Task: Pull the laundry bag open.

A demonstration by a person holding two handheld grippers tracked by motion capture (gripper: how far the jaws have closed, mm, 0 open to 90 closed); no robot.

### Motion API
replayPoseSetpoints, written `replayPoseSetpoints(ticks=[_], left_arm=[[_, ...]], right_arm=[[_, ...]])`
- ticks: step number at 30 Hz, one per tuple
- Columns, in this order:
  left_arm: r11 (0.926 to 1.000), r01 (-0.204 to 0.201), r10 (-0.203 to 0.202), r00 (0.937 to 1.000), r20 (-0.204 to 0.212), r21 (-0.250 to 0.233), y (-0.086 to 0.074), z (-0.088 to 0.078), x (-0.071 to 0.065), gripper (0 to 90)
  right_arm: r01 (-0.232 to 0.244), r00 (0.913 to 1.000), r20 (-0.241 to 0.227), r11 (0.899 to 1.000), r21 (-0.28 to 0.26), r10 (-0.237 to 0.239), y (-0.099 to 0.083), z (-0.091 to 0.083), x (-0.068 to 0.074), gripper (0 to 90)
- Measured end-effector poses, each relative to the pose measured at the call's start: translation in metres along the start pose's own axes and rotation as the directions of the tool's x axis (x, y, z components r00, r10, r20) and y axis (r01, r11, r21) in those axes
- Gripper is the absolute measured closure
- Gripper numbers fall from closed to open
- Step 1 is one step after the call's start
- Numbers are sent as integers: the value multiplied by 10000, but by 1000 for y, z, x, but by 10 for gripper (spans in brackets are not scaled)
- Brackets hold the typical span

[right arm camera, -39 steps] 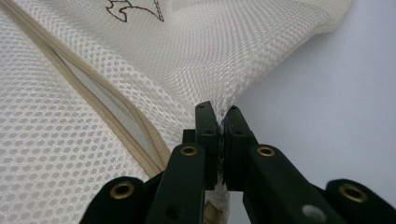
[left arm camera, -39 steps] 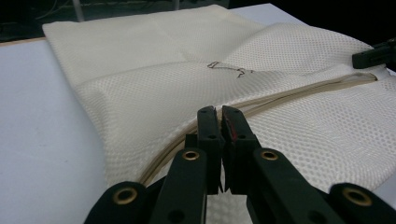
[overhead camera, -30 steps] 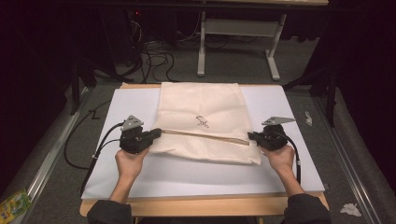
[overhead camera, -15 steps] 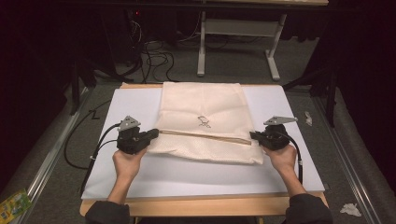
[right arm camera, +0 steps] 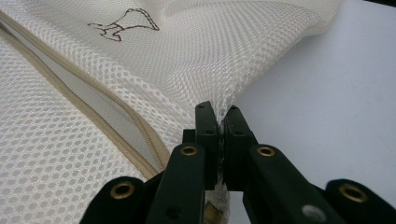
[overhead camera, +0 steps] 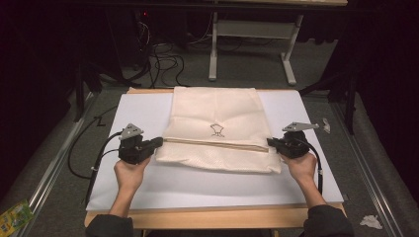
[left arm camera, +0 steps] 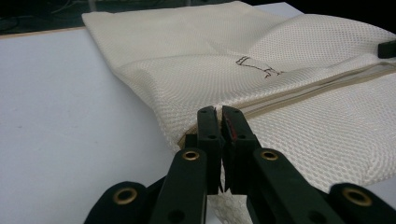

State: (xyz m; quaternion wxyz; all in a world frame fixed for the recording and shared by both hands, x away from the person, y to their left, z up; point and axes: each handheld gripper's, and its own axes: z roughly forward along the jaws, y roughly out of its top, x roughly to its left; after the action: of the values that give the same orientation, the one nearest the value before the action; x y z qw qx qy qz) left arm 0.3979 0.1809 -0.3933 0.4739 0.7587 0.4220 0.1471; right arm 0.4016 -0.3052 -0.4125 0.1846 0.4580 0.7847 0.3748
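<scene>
Dim room, dark floor with loose cables (overhead camera: 163,54) and a grey table frame (overhead camera: 252,44) behind the work area. White board (overhead camera: 148,182) covers a wooden table (overhead camera: 207,217); a person's forearms come in from the near edge.

Cream mesh bag (overhead camera: 217,111) lies flat at the middle of the board, reaching to its far edge. A small dark line-drawn logo (overhead camera: 217,130) sits near the bag's centre. A tan zipper (overhead camera: 212,143) runs across the bag from side to side, just nearer than the logo.

Left gripper (overhead camera: 159,143): at the bag's left edge, level with the zipper line. In the left gripper view, left gripper (left arm camera: 220,122) jaws are clamped together with mesh pinched between them at the end of the zipper.

Right gripper (overhead camera: 270,143): at the bag's right edge, same line. In the right gripper view, right gripper (right arm camera: 218,122) jaws are likewise clenched on a fold of the mesh, zipper (right arm camera: 93,109) just beside.

Both edges are lifted slightly off the board at the grip points.
</scene>
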Motion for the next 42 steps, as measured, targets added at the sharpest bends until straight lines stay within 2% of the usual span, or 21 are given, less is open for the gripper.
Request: replayPoseSetpoints(ticks=[4, 20, 25, 42], left_arm=[[9999, 69, -69, 10000, -11, -81, -2, -3, 3, 875], [9997, -3, 5, 10000, -65, 234, -10, -2, 2, 875], [9996, 88, -91, 9999, 110, 270, -13, -1, 2, 874], [9996, 10, -23, 9989, 465, 292, -23, 3, -4, 870]], right_arm=[[-64, 10000, 62, 10000, -41, 64, -1, -2, -1, 888], [-90, 9997, 224, 9999, -109, 93, -3, -7, -4, 891], [-40, 9996, 269, 10000, -86, 42, -4, -7, -4, 890], [-425, 9991, 50, 9990, -150, 426, -14, -11, -5, 886]])
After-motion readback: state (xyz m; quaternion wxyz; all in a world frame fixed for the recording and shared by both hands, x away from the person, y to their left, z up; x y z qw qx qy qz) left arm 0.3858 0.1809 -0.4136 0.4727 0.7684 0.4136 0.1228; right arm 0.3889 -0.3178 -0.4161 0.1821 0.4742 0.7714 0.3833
